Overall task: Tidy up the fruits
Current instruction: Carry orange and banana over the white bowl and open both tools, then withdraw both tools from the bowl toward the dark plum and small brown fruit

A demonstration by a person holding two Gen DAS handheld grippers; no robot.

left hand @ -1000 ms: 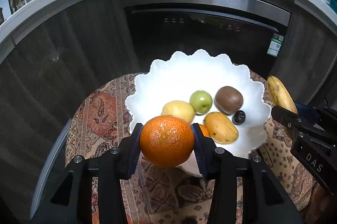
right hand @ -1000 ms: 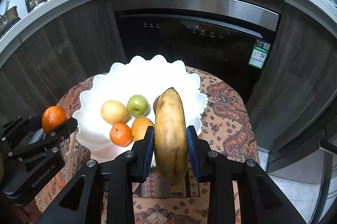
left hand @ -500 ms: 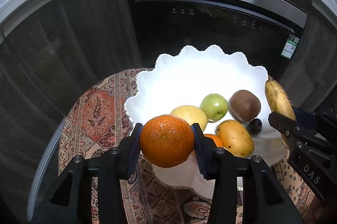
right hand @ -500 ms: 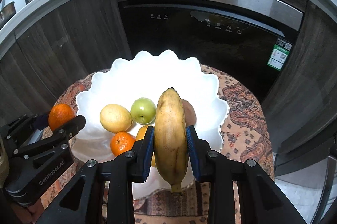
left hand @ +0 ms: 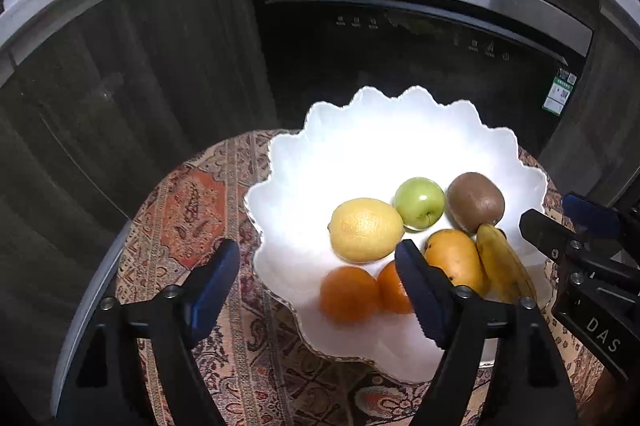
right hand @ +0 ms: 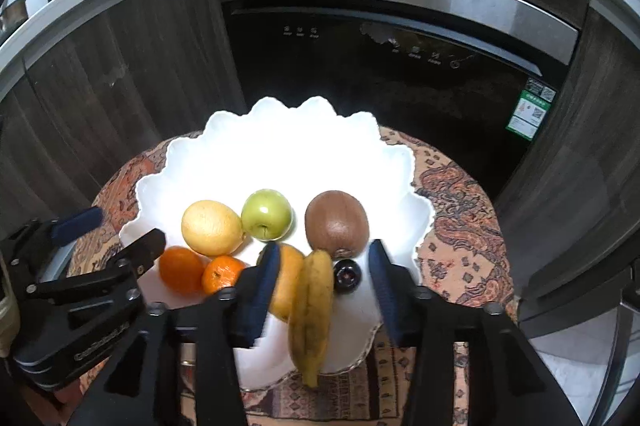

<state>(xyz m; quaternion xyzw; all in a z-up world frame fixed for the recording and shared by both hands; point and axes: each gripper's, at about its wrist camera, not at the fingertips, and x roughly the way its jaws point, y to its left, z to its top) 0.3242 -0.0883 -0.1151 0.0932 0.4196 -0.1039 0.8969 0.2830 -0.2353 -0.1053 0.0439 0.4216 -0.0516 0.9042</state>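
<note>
The white scalloped bowl point(right hand: 400, 161) sits on a patterned cloth point(right hand: 456, 209) in front of a dark oven door point(right hand: 400, 81).

The banana point(right hand: 312, 310) lies at the bowl's near edge with its long axis running from the bowl's middle toward the camera: its far end is close to the kiwi point(right hand: 337, 224) and its near tip hangs out over the rim. It rests beside the mango point(right hand: 289, 278) on one side, with a small dark fruit point(right hand: 346, 276) just on the other.

The right gripper point(right hand: 322, 280) has just been opening; its jaws stand apart on either side of the banana, with gaps showing, so neither pad presses on it.

The left gripper point(left hand: 318, 290) has just been opening too, its jaws spread wide. The orange point(left hand: 349, 294) lies in the bowl between them, free of both pads, touching a smaller orange point(left hand: 394, 288).

Farther in the bowl are a lemon point(left hand: 366, 229) and a green apple point(left hand: 419, 202), side by side.
</note>
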